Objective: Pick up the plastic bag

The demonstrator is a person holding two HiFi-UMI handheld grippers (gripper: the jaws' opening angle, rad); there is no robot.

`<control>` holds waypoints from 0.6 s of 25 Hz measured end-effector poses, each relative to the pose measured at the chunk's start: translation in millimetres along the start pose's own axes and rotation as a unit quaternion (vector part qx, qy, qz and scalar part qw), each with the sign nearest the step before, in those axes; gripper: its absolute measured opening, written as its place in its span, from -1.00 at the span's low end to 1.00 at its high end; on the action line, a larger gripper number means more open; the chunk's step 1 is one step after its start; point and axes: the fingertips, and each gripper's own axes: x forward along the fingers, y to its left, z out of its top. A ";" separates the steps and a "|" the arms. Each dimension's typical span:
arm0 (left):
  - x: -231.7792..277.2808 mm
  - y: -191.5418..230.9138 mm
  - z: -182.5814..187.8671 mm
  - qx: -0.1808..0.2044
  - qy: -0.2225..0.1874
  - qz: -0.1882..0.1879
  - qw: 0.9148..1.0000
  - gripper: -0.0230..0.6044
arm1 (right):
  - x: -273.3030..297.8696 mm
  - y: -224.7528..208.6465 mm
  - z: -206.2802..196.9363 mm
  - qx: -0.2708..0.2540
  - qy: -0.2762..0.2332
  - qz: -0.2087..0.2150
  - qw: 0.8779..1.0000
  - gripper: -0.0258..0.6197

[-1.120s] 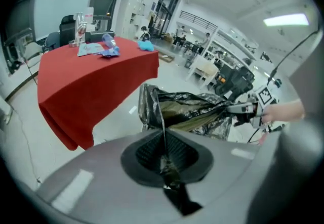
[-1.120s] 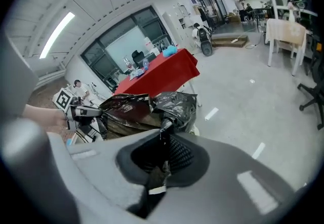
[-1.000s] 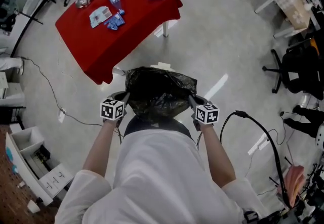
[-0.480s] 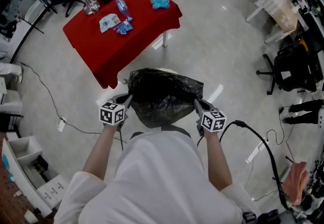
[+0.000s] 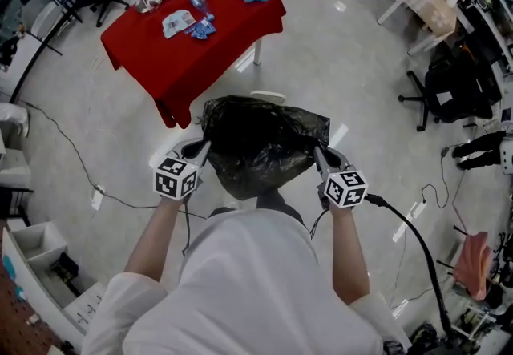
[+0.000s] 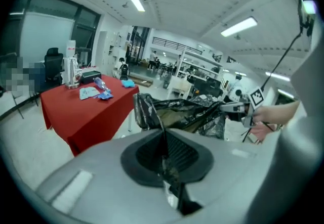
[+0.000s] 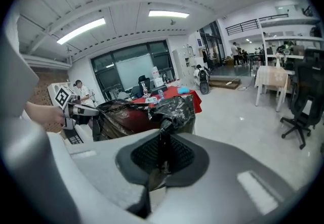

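Note:
A black plastic bag [image 5: 260, 145] hangs in the air in front of me, stretched between both grippers. My left gripper [image 5: 202, 151] is shut on the bag's left rim, and my right gripper [image 5: 318, 153] is shut on its right rim. In the left gripper view the bag [image 6: 177, 114] runs from the closed jaws toward the right gripper [image 6: 238, 108], its mouth gaping open. The right gripper view shows the bag [image 7: 147, 114] bunched in the jaws, with the left gripper [image 7: 81, 110] across it.
A table with a red cloth [image 5: 188, 45] stands ahead to the left, with a bottle, blue wrappers and a dark case on it. Office chairs [image 5: 449, 89] and racks are at the right. Cables [image 5: 401, 221] trail on the floor near my right side.
The bag has risen a little and its rim is pulled wider between the grippers. My view has shifted, so the red table sits higher in the picture.

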 end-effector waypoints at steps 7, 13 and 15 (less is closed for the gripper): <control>-24.7 -5.7 -16.6 0.040 0.013 -0.013 0.999 -0.91 | -19.3 38.6 -18.2 -0.055 0.007 -0.034 0.998 -0.91; -30.2 -25.4 -21.6 0.046 0.013 -0.027 0.998 -0.91 | -36.7 50.2 -28.8 -0.053 0.006 -0.041 0.998 -0.91; -33.6 -32.4 -18.5 0.045 0.007 -0.022 0.999 -0.91 | -45.9 49.5 -27.6 -0.033 -0.004 -0.038 0.999 -0.91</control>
